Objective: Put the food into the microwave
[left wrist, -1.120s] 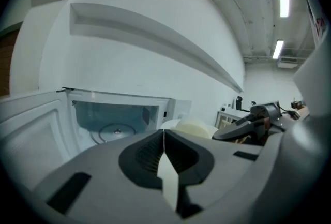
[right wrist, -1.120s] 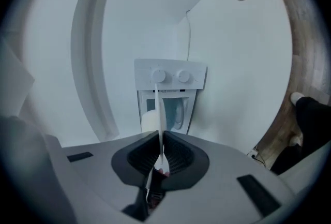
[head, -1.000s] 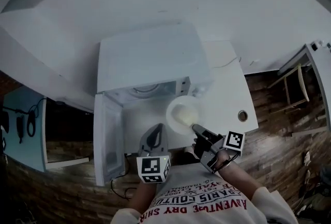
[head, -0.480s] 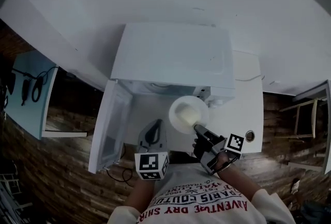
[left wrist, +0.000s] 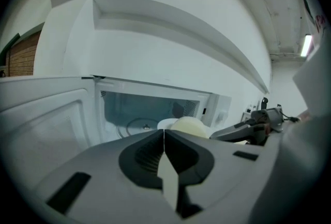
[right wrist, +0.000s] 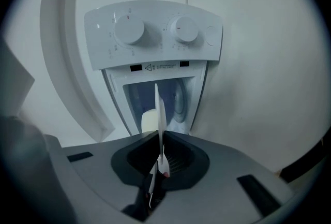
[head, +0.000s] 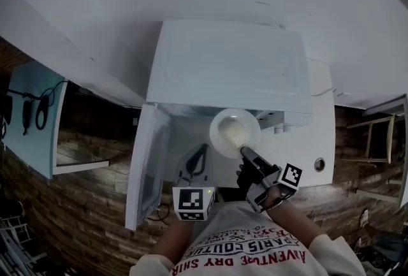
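Closer than a second ago, the plate (head: 220,123) sits at the open microwave's (head: 229,71) mouth, its rim clenched in the right gripper (head: 245,152). It carries a pale, smooth, rounded lump of food (head: 237,134). The left gripper (head: 201,148) is pressed together, empty. The shirt (head: 248,249) print seems to read "PARIS COUTURE".
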A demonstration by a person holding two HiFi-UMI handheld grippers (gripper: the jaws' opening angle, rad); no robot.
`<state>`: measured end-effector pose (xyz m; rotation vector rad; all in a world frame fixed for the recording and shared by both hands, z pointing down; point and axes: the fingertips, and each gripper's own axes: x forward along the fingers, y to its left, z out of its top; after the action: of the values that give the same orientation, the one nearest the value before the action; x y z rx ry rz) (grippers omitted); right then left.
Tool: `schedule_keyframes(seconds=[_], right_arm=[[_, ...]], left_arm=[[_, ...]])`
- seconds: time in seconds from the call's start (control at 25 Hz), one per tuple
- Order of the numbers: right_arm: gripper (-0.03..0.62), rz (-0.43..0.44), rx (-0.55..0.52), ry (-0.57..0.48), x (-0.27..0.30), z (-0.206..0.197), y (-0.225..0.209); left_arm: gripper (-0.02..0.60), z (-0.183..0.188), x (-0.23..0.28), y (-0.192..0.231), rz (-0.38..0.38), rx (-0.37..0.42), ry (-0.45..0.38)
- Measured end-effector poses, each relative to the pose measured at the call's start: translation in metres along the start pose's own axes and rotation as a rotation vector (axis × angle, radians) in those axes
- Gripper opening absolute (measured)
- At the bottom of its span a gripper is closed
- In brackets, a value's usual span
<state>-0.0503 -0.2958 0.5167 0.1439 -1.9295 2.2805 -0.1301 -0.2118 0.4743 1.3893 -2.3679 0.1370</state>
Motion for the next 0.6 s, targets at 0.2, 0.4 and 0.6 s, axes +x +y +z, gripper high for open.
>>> schedule_keyframes(seconds=[0.2,0.4,0.6], right_arm=[[0.026,-0.025,0.008,-0.034,0.025,0.001,-0.015],[0.026,-0.024,-0.035,-0.066,0.052,0.013,-0.019],[0.026,-0.004,-0.032,-0.102,0.076,0.022,-0.023]], left_arm=[[0.008,-0.008,0.011,0.021,-0.008,-0.013,0.002],[0.008,-0.013,0.020,0.037,-0.001,-0.018,0.015],[0.008,-0.026,0.025,0.047,0.005,-0.051,0.048]])
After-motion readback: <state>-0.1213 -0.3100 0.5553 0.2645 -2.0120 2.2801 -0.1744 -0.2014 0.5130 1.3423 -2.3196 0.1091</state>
